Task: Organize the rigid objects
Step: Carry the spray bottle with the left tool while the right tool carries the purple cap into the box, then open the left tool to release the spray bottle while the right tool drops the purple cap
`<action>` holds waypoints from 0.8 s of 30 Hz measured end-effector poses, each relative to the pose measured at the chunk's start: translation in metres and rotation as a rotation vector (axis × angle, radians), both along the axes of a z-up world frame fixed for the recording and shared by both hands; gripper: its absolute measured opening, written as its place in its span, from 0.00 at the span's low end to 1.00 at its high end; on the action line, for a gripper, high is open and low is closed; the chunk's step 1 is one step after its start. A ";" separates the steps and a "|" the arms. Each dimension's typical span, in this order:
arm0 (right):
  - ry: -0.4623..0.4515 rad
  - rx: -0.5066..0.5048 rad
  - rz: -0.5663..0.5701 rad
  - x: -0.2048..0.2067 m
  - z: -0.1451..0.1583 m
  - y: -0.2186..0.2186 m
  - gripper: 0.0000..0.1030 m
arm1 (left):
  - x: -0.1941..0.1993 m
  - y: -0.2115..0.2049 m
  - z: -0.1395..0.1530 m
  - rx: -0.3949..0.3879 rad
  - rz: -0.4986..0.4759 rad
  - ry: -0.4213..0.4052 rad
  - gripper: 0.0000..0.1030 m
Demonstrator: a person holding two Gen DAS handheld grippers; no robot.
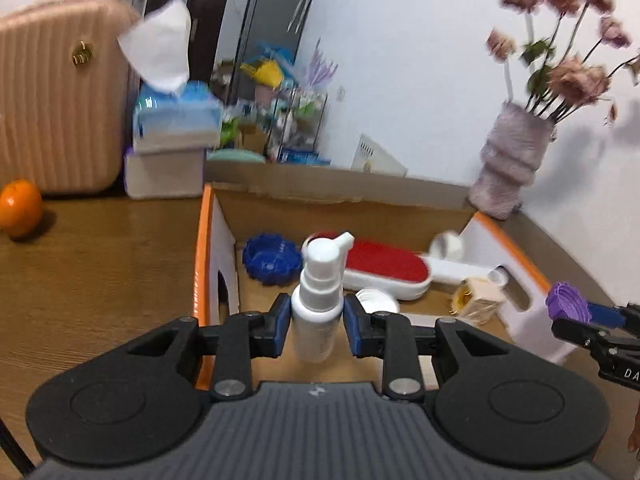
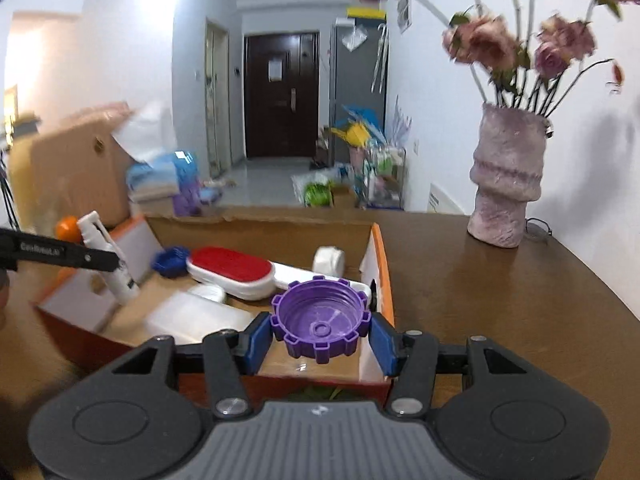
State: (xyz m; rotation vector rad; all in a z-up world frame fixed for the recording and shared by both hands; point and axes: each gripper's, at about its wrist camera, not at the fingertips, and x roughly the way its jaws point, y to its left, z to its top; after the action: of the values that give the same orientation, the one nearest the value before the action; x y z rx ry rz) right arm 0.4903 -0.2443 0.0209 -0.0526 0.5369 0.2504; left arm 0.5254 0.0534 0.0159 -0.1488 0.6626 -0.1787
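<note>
over box (image 1: 208, 248): left claw (image 1: 316, 322) grips spray bottle (image 1: 318, 300), right claw (image 2: 320, 334) grips purple cap (image 2: 320, 322).

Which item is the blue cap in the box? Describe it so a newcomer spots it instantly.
Find the open cardboard box on the wooden table. In its far left corner lies the blue cap, left of the red-topped white brush. It alone is dark blue, round and ridged.
</note>
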 end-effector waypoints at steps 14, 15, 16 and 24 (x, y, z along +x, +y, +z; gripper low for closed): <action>0.015 -0.015 0.007 0.027 -0.019 0.011 0.58 | -0.007 0.001 0.016 0.031 -0.009 -0.084 0.57; 0.009 -0.015 0.005 0.026 -0.016 0.009 0.61 | -0.009 0.002 0.018 0.025 -0.006 -0.084 0.57; 0.005 -0.014 0.002 0.023 -0.012 0.007 0.62 | -0.013 0.002 0.020 0.019 -0.003 -0.085 0.57; 0.004 -0.019 0.059 -0.005 0.020 0.009 0.66 | -0.058 -0.009 0.054 0.049 -0.020 -0.117 0.66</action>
State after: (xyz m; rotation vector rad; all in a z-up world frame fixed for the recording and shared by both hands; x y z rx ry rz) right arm 0.4849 -0.2356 0.0408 -0.0865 0.5426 0.3028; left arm 0.4676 0.0439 0.0698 -0.0838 0.5516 -0.1887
